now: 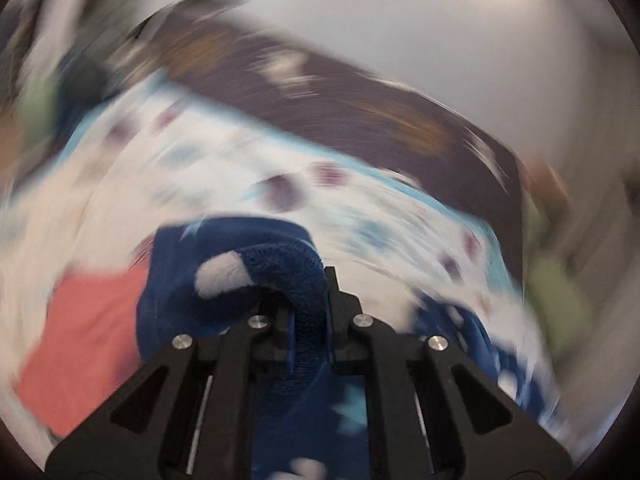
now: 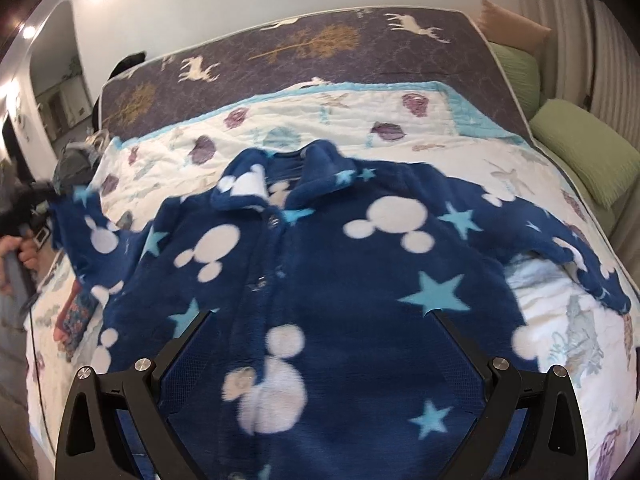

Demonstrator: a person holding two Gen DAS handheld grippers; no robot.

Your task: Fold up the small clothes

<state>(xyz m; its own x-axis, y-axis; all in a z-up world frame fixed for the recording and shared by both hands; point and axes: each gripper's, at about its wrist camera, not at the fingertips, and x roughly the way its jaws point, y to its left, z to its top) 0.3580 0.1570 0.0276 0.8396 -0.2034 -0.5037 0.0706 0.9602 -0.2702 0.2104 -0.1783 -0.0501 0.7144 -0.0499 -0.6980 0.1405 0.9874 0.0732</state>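
Fleece pyjama top (image 2: 320, 272), navy with white mouse heads and pale blue stars, spread front-up on the seashell quilt (image 2: 440, 120), collar toward the deer-print mattress cover (image 2: 360, 52), buttons done up down the middle. Left gripper (image 1: 310, 304) clamped tight on a roll of the cuff of the left sleeve (image 2: 92, 240), lifted off the bed and heavily blurred, so clearly swinging fast. Right gripper (image 2: 320, 320) spread wide apart over the hem, nothing between the tips, touching or just above the fleece, hard to say which. Biggest risk from here: whole top dragged sideways with the sleeve, since nothing pins the body down. Thick fleece clinging to the quilt, so possibly bunching at the shoulder instead of creasing cleanly. Grip only on a narrow rolled edge of cuff; a quick flick could pull it free mid-swing. Right sleeve (image 2: 580, 256) lying rumpled near the bed edge, close to the green pillows (image 2: 580, 152), likely to stay crooked unless straightened first. Folded red and patterned garments (image 2: 76, 312) at the left edge sitting in the sleeve's path, easy to knock.
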